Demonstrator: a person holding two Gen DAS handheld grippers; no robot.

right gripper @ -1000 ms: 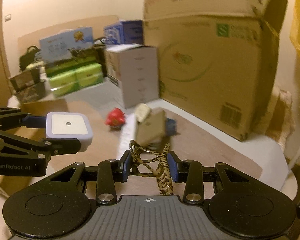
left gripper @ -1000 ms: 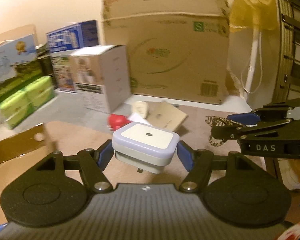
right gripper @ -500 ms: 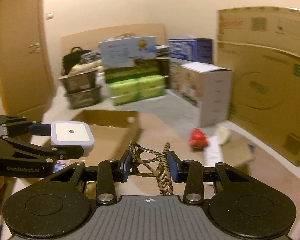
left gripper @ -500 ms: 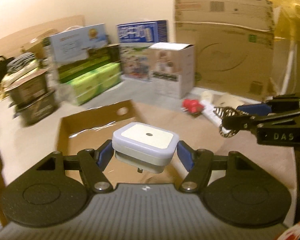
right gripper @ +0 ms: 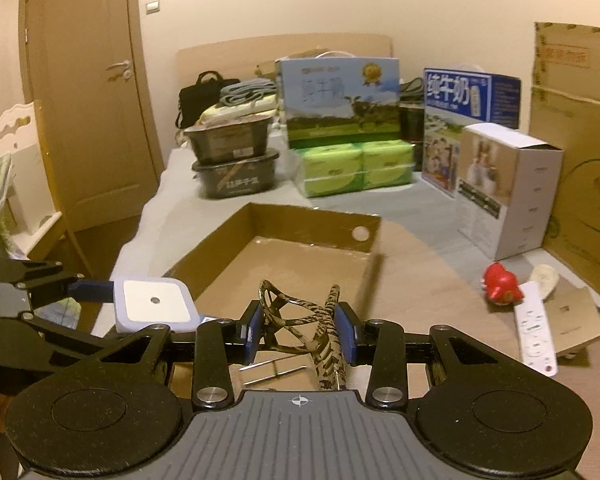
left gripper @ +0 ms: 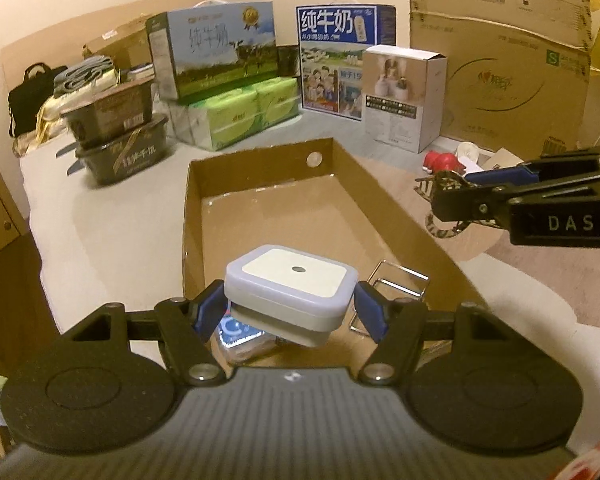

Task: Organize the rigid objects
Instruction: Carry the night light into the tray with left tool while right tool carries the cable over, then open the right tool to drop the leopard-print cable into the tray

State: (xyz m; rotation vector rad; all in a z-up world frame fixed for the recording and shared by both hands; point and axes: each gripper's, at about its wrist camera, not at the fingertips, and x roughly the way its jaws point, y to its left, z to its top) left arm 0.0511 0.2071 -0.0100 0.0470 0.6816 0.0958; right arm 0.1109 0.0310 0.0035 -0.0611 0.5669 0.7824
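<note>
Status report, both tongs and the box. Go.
Left tongs shut on night light, over cardboard tray. Right tongs shut on patterned hair clip. Wire clip already in tray; nothing blocking.

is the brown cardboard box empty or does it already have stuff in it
Not empty. The cardboard box is mostly bare, but a wire clip and a blue packet lie at its near end.

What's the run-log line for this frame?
left gripper: shut on night light | right gripper: shut on patterned frame | both over cardboard tray | nothing released
</note>
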